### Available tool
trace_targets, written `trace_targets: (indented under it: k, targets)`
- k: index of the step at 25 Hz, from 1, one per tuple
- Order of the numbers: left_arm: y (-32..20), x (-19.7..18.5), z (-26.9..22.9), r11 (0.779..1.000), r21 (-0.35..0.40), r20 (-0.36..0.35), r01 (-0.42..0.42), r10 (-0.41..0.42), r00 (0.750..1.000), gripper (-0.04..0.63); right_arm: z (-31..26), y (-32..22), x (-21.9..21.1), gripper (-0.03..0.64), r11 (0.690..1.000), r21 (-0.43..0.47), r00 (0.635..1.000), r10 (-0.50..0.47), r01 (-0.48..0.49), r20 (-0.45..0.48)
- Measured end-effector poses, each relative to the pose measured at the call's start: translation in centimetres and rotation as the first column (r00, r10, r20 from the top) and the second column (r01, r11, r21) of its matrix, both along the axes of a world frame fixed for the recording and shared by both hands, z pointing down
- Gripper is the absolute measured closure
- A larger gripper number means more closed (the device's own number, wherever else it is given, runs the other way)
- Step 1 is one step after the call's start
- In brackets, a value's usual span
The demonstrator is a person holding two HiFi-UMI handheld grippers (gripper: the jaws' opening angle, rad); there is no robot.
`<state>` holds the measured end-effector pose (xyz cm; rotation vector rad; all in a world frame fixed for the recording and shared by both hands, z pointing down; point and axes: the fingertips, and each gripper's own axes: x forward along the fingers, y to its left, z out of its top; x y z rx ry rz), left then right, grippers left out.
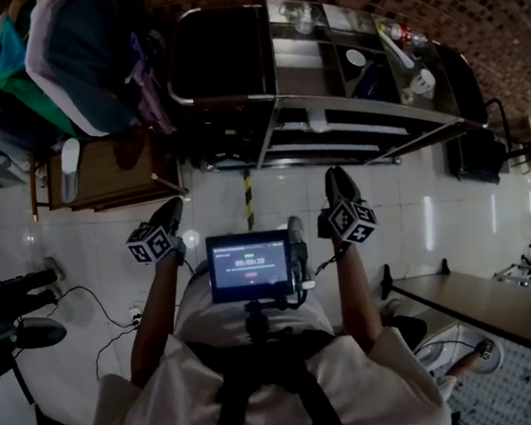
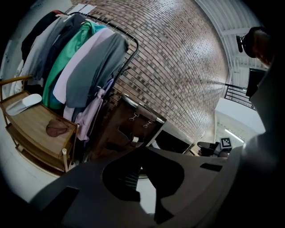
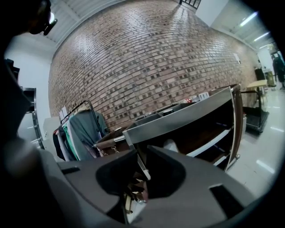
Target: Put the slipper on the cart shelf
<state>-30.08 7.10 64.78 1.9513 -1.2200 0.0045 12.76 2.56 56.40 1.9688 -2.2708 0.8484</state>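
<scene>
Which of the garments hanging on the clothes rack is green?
The green garment, hanging between a grey garment and a pale pink one; no other garment there is green.

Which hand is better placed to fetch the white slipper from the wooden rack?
Probably left: the slipper lies on the wooden rack nearer the left gripper; the right gripper faces the cart.

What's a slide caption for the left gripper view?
Left gripper, fingers shut, empty, faces clothes rack and wooden shelf holding a white slipper.
</scene>
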Motion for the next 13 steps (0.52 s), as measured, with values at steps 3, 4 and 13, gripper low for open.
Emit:
trace_targets:
  k: [3, 4, 13]
  targets:
    - [0.4, -0.2, 0.1, 1.0, -0.006, 0.0, 0.006, -0.006, 1.0, 0.592, 0.2, 0.0, -0.5, 0.534, 1.0, -0.004, 1.0, -0.01, 0.01, 0.004]
    - [0.5, -0.2, 0.3, 1.0, -0.01, 0.001, 0.007, -0.007, 1.0, 0.592, 0.3, 0.0, -0.7, 0.534, 1.0, -0.006, 1.0, -0.013, 0.013, 0.006]
    - [1.4, 0.2, 1.8, 0.999, -0.044, 0.034, -0.011, 0.013, 0.999, 0.592, 0.9, 0.0, -1.4, 0.534, 0.999, -0.021, 1.0, -0.026, 0.027, 0.016]
